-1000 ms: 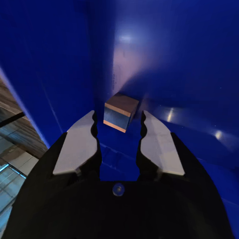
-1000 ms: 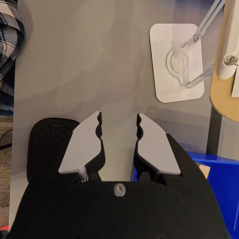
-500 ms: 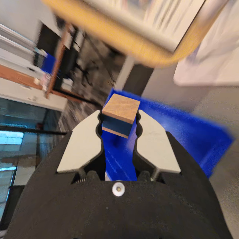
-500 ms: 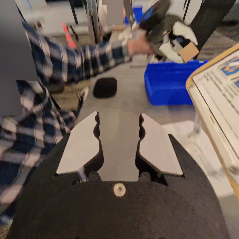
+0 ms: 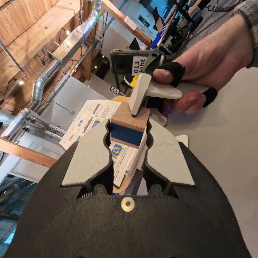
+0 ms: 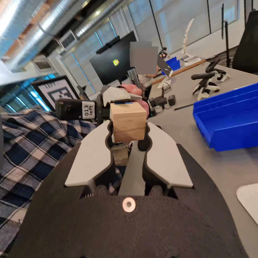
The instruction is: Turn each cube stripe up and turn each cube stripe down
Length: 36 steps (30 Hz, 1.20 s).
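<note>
Cube: a wooden cube point(image 5: 129, 125) with a dark blue stripe is being held up in the air above the grey worktop point(image 5: 216, 153), between the two tongs, which are meeting on it from crossing directions.
Stripe: in the left wrist view the blue band is running across the cube face turned toward that camera; in the right wrist view only a thin edge of blue is showing along the top of the cube point(image 6: 129, 122), and the near face is plain wood.
Left tongs: the left tongs point(image 5: 128, 132) are closed partway onto the cube, both grey fingers lying against its opposite sides.
Right tongs: the right tongs point(image 6: 129, 132) are also set narrow around the same cube, one finger at each side face and touching it; in the left wrist view one white finger point(image 5: 137, 96) of these tongs is pressing its tip down on the plain wooden top.
Hand: a hand point(image 5: 206, 67) with black finger straps is gripping the handle of the right tongs.
Bin: a blue bin point(image 6: 229, 117) is sitting on the worktop, off to the right and well apart from the cube.
Paper: a printed sheet point(image 5: 89, 120) on a wooden board is standing behind the cube.
Sleeve: a plaid sleeve point(image 6: 34, 142) is filling the left of the right wrist view.
</note>
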Motion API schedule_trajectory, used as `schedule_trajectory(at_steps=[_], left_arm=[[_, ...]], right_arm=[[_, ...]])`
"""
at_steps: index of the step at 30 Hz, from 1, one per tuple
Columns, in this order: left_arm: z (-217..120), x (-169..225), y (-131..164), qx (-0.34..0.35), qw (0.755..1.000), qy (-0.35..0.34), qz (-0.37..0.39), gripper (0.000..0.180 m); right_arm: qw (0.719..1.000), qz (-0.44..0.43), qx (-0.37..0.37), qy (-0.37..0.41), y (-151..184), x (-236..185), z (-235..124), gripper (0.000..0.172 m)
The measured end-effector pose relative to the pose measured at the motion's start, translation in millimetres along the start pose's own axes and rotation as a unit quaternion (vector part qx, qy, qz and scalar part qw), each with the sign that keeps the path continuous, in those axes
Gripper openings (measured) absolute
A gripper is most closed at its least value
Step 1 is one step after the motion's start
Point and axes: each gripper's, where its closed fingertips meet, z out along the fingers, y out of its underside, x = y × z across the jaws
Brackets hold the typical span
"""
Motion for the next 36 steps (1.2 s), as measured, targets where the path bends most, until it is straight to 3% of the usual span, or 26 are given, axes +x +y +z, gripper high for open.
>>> schedule_trajectory(at_steps=[3, 7, 9, 11, 13, 15, 23, 27, 31, 36], left_arm=[[-5.5, 1.2, -6.3, 0.019, 1.000, 0.006, -0.017, 0.050], [-21.2, -10.5, 18.2, -0.013, 0.999, 0.001, -0.039, 0.036], [-29.5, -15.3, 38.5, -0.038, 0.997, 0.001, -0.062, 0.025], [-36.7, -16.4, 56.0, -0.055, 0.995, 0.006, -0.081, 0.000], [-40.4, -17.8, 70.4, -0.073, 0.992, 0.002, -0.098, 0.000], [-41.5, -17.4, 79.0, -0.089, 0.990, 0.002, -0.105, 0.000], [-41.2, -15.1, 85.8, -0.123, 0.988, 0.009, -0.088, 0.000], [-40.2, -7.0, 92.5, -0.139, 0.986, 0.027, -0.087, 0.000], [-36.9, -0.6, 97.3, -0.147, 0.985, 0.034, -0.084, 0.000], [-33.5, 3.1, 98.3, -0.147, 0.985, 0.038, -0.085, 0.000]], right_arm=[[0.997, -0.049, -0.038, 0.047, -1.2, -10.2, -23.0, 0.045], [0.957, -0.144, -0.159, 0.195, -7.1, 2.1, -112.7, 0.045], [0.896, -0.185, -0.262, 0.307, -3.0, 22.1, -179.7, 0.044], [0.820, -0.231, -0.361, 0.380, 2.2, 36.1, -247.0, 0.045], [0.751, -0.250, -0.444, 0.419, 11.7, 48.4, -306.7, 0.045], [0.711, -0.227, -0.506, 0.432, 28.5, 59.6, -353.3, 0.045], [0.690, -0.143, -0.587, 0.399, 89.5, 104.7, -432.1, 0.044], [0.690, -0.120, -0.609, 0.371, 117.1, 119.2, -442.9, 0.045], [0.662, -0.111, -0.648, 0.360, 141.5, 134.5, -454.3, 0.044], [0.661, -0.097, -0.658, 0.347, 158.9, 154.5, -457.3, 0.045]])
